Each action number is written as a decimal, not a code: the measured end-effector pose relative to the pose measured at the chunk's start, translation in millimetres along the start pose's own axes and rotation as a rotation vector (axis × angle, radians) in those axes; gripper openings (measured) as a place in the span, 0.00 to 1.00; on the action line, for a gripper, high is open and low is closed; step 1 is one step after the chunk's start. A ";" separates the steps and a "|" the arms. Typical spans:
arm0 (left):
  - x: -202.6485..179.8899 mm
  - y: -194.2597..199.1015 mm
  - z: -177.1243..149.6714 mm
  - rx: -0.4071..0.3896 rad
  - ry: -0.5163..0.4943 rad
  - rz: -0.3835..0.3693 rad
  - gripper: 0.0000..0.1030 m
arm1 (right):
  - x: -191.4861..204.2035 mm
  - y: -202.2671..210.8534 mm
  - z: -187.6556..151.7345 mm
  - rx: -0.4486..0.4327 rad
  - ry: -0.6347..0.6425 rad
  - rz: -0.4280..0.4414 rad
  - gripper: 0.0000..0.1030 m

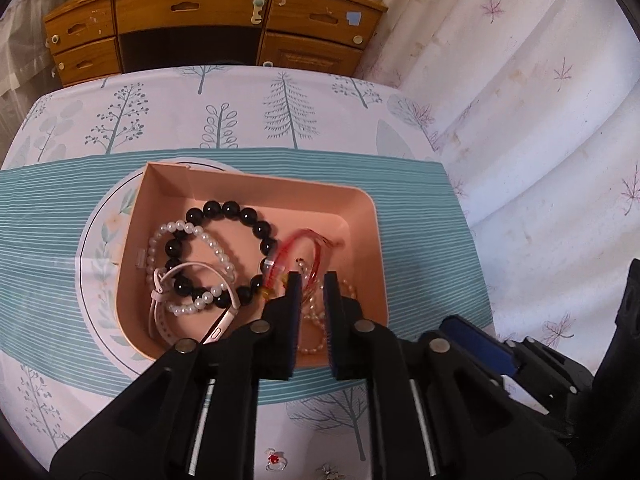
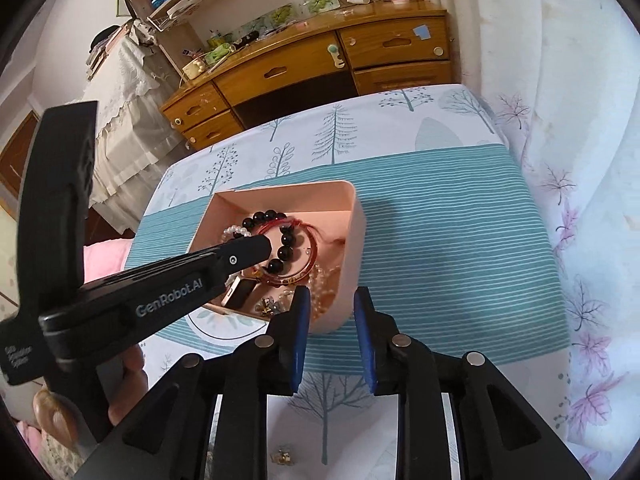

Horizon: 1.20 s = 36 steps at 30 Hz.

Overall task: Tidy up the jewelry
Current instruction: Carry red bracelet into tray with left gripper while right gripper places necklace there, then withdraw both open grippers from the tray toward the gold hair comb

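Observation:
A pink box [image 1: 260,178] on the tablecloth holds a black bead bracelet [image 1: 236,208], a pearl bracelet [image 1: 176,226], a red string bracelet [image 1: 308,236] and a pale pink watch band [image 1: 160,312]. My left gripper [image 1: 312,280] hangs over the box's near right part. Its jaws stand a narrow gap apart, and clear beads [image 1: 314,312] show through the gap, lying in the box. In the right wrist view this same left gripper [image 2: 240,256] reaches into the box [image 2: 356,240]. My right gripper [image 2: 332,290] is open, its fingers astride the box's near right corner without pressing on it.
A red-stone ring [image 1: 274,460] and a small gold piece [image 2: 282,456] lie loose on the cloth near the front edge. Behind the table stands a wooden desk [image 1: 192,12] with drawers. A flowered curtain [image 1: 520,120] hangs on the right. A person's hand [image 2: 124,380] holds the left gripper.

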<state>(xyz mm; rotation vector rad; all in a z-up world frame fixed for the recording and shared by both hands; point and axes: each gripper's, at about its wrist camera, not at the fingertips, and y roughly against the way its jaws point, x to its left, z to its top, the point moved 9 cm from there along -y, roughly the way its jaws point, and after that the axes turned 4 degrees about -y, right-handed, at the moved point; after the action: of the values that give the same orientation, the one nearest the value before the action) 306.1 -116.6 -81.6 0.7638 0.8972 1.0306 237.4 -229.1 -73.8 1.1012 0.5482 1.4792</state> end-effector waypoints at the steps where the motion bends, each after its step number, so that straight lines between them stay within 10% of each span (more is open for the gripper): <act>1: 0.5 1.5 -0.6 -0.001 0.001 0.001 0.17 | -0.9 4.0 -1.3 -0.005 -0.002 0.001 0.22; 6: 5.1 20.1 -2.5 -0.045 0.009 0.019 0.41 | 3.5 21.2 -8.6 -0.023 0.005 0.019 0.22; 20: 9.0 92.7 -34.0 -0.132 -0.015 0.081 0.41 | 26.4 64.3 -47.3 -0.039 0.056 0.052 0.22; 36: 51.7 154.5 -142.4 -0.141 0.035 0.197 0.41 | 37.8 116.8 -119.3 -0.050 0.113 0.087 0.37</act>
<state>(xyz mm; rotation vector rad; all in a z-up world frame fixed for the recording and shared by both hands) 132.8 -0.9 -23.4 0.7270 0.7806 1.2703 79.9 -192.3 -18.1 1.0178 0.5446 1.6305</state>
